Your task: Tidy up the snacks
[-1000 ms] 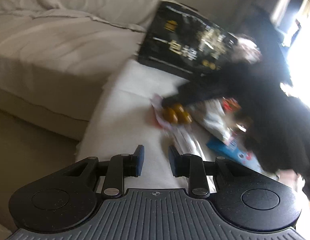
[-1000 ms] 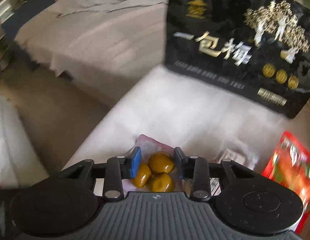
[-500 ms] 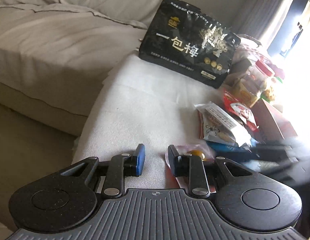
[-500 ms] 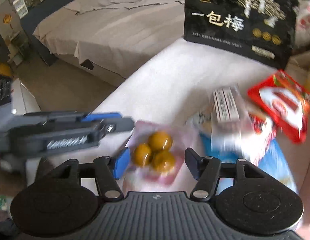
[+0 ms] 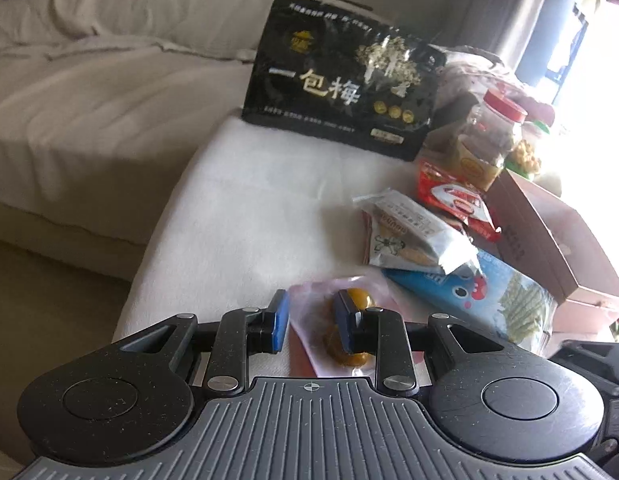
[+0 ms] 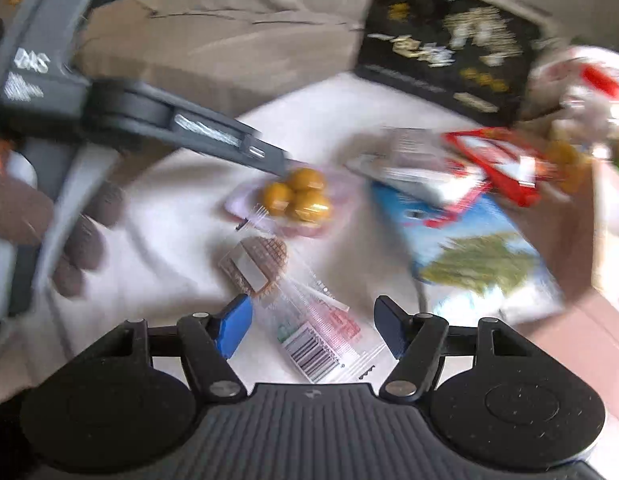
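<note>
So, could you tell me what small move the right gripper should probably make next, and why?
Probably lower the right gripper a little onto the clear-wrapped waffle cookie and then close. Its jaws are opening with nothing pressed between them, and the wrapper's barcode end already lies in the gap on the white cloth. The left gripper hovers over the packet of yellow balls, so that one seems covered.

"一包梅" on black bag point(image 5: 341, 84)

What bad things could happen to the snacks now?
The left gripper hangs right over the clear packet of yellow balls, so it might squash or shove them. The right gripper is opening over the clear waffle cookie packet, which may slide on the white cloth when pinched.
</note>
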Available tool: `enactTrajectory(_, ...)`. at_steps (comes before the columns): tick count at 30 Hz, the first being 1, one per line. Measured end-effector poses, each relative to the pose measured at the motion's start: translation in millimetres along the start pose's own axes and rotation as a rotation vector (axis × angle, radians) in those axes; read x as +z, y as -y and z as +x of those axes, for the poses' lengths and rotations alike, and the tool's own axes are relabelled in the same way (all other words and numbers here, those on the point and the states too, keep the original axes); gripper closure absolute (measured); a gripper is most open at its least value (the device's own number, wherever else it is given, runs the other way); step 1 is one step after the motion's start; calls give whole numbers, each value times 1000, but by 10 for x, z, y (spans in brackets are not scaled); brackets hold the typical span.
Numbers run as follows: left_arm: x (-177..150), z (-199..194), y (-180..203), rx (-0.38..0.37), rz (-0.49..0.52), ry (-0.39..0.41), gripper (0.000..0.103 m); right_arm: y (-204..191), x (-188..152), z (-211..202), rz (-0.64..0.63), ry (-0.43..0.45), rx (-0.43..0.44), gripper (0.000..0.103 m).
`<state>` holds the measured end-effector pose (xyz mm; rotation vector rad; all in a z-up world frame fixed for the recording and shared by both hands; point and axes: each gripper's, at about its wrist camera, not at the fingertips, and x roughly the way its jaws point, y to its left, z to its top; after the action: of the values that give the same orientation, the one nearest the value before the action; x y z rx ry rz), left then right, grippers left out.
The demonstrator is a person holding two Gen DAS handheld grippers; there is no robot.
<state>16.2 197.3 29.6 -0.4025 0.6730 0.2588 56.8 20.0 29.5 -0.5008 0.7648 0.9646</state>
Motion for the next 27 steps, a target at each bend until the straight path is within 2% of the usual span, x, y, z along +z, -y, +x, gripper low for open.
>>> enactTrajectory(3,73,-5,16,-18,28,50,74,158,-148,-80,44,10,-71,36)
enactTrajectory(5,155,35,-17,-71,23,70,74,295,-237,-138,107,13,-72,35)
enactTrajectory(7,237,139,-64,-131,2,49,74,429,-336,-173,165,21,-73,33)
enactTrajectory(9,288,228,-45,-130,9,18,74,518,-454,-223,213,32,-83,30)
enactTrajectory(13,206,251,59,-149,83,-44,74,590,-612,-312,253,62,-96,28)
enactTrajectory(15,91,199,118,-140,132,-73,73,608,-655,-313,255,80,-98,26)
enactTrajectory(20,-177,-46,329,-112,264,-69,73,548,-726,-270,240,131,-131,15)
enactTrajectory(23,-267,-143,469,-71,341,-65,73,543,-735,-257,241,146,-133,14)
enactTrajectory(27,-267,-305,484,-76,338,-40,72,545,-745,-256,239,152,-130,12)
